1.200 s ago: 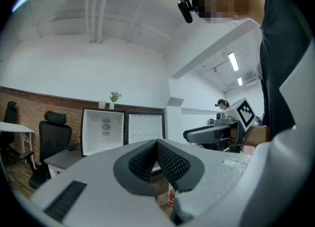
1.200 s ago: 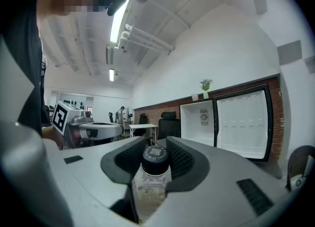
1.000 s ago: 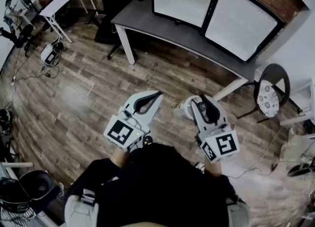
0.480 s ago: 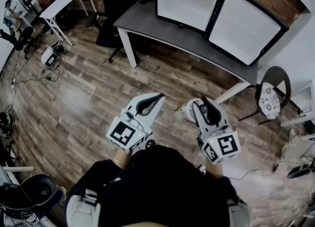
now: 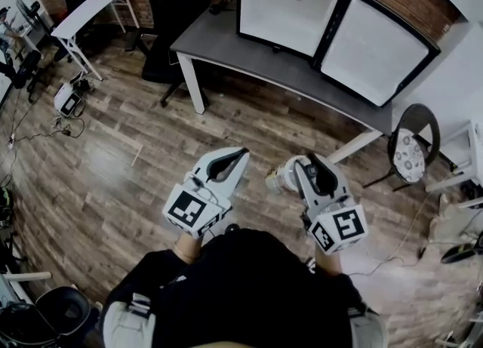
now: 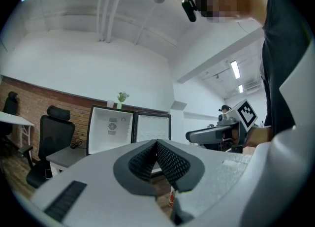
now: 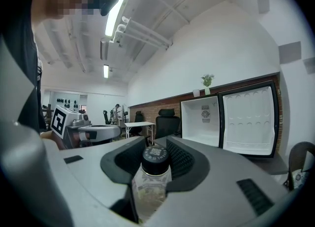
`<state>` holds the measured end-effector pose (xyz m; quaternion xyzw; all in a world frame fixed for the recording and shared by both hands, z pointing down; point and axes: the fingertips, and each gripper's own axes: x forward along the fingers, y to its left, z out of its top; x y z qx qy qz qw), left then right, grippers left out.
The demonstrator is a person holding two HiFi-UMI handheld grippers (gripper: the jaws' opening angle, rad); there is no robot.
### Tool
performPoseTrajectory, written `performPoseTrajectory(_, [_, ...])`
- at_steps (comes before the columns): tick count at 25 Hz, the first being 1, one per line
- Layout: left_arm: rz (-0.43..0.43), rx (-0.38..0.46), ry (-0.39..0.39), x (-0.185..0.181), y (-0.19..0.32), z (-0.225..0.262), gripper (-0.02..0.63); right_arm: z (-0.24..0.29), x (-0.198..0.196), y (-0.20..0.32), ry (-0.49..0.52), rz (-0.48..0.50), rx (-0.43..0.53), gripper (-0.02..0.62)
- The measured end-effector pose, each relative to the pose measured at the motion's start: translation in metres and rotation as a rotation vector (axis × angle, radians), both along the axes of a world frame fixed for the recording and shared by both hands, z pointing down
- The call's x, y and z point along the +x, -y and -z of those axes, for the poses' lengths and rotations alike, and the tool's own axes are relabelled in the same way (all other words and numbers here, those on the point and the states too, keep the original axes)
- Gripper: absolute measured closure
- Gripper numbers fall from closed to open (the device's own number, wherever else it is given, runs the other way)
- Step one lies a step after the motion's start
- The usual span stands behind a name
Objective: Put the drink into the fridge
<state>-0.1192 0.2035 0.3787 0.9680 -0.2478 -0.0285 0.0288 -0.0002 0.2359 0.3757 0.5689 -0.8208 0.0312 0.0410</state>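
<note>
My right gripper (image 5: 296,175) is shut on a clear drink bottle (image 7: 150,185) with a black cap (image 7: 155,158); the bottle (image 5: 281,178) pokes out left of the jaws in the head view. My left gripper (image 5: 232,162) is held beside it, jaws closed together with nothing between them (image 6: 156,148). The small fridge (image 5: 289,1) stands open on a grey table (image 5: 256,42), its white inside bare and its door (image 5: 371,43) swung out to the right. Both grippers hang above the wooden floor, well short of the table.
A black office chair (image 5: 173,7) stands left of the table and a white desk (image 5: 90,8) further left. A round dark stool (image 5: 411,143) sits right of the table. Cables and a small device (image 5: 66,97) lie on the floor at left.
The view has shifted slightly toward the table and fridge. Both grippers keep the same pose, with the bottle still held in the right one.
</note>
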Motion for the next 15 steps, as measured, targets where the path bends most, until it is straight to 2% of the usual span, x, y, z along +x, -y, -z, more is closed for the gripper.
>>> performPoseTrajectory(10, [-0.048,0.032,-0.030,-0.015,0.014,-0.006,0.609,-0.006,-0.010,0.006,-0.001,-0.057,-0.010,0.462])
performPoseTrajectory(15, [-0.049,0.001,-0.016,-0.011,0.021,-0.013,0.609,-0.009,-0.004,0.016,0.001,-0.065,-0.018,0.462])
